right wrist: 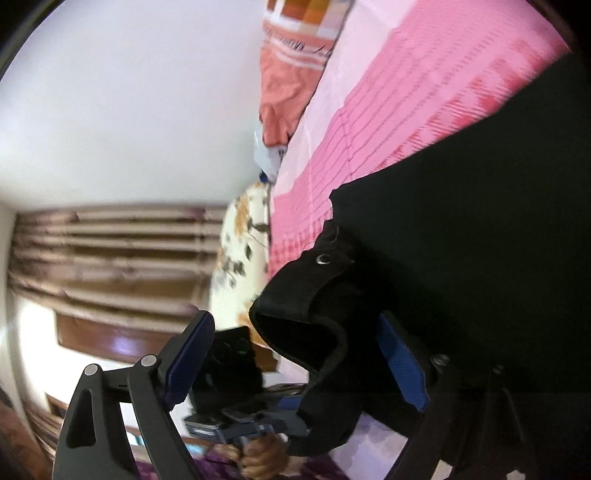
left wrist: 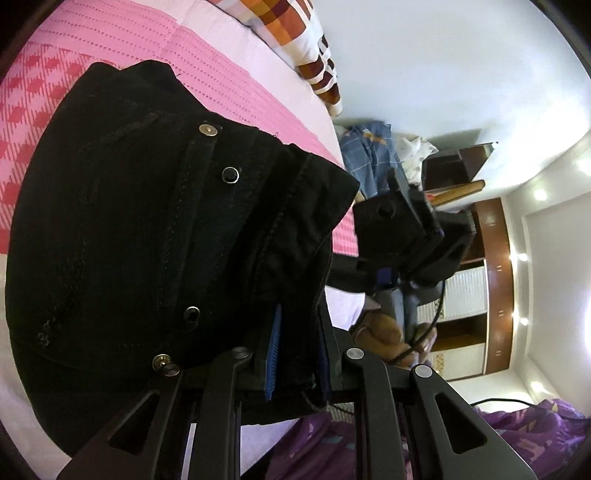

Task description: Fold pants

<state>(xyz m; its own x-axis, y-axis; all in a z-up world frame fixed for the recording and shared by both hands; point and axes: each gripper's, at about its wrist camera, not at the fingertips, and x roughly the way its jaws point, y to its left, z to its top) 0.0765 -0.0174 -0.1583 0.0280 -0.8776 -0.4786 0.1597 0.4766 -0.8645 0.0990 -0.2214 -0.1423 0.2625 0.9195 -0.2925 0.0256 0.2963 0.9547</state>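
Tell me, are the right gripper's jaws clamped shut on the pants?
No, the right gripper stands wide open, its blue pads apart, with the pants waistband loose between them.

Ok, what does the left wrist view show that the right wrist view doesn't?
Only the left wrist view: the left gripper shut on the black pants waistband, its row of snaps, a wardrobe.
Only the right wrist view: the right gripper open around a fold of the pants, curtains.
Both: the pants, the pink bedspread, a checked pillow.
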